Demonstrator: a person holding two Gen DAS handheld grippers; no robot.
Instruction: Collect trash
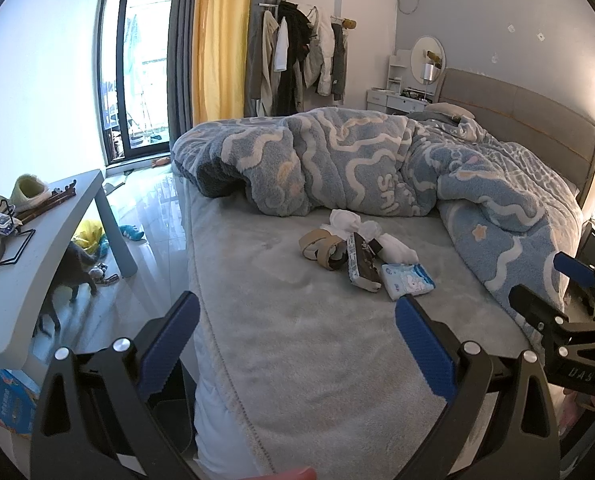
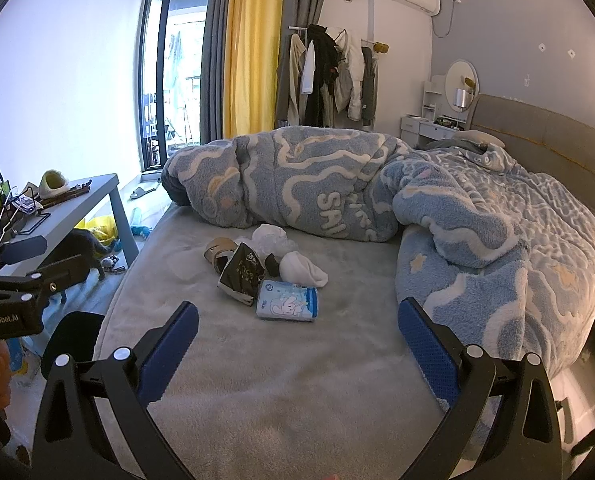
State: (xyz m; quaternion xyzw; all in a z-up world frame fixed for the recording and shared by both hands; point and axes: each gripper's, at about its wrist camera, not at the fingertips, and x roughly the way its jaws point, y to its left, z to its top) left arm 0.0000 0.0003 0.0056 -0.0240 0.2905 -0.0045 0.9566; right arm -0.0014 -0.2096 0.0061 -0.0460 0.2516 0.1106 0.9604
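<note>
So nothing is collected yet — both tools are empty and short of the pile. Going left to right: grey side table at the far left with clutter on it, a dark cat under it, toys on the floor. My left gripper hangs over the near edge of the bed, jaws spread wide, nothing between them. Mid-bed sits the trash pile, all touching or just beside each other: cardboard tape rolls on its left, crumpled white tissues behind, a dark snack wrapper in the middle, a white wad to the right, and a blue-and-white tissue pack nearest me. Behind the pile lies the bunched blue blanket, not covering it. My right gripper is at the right, also wide open and empty, pointing at the same pile; the tissue pack is the closest piece to it.

Judgement: task at the very start — every piece is left to pick. No bin or bag for the trash shows in either view, so I can't tell where it goes.
</note>
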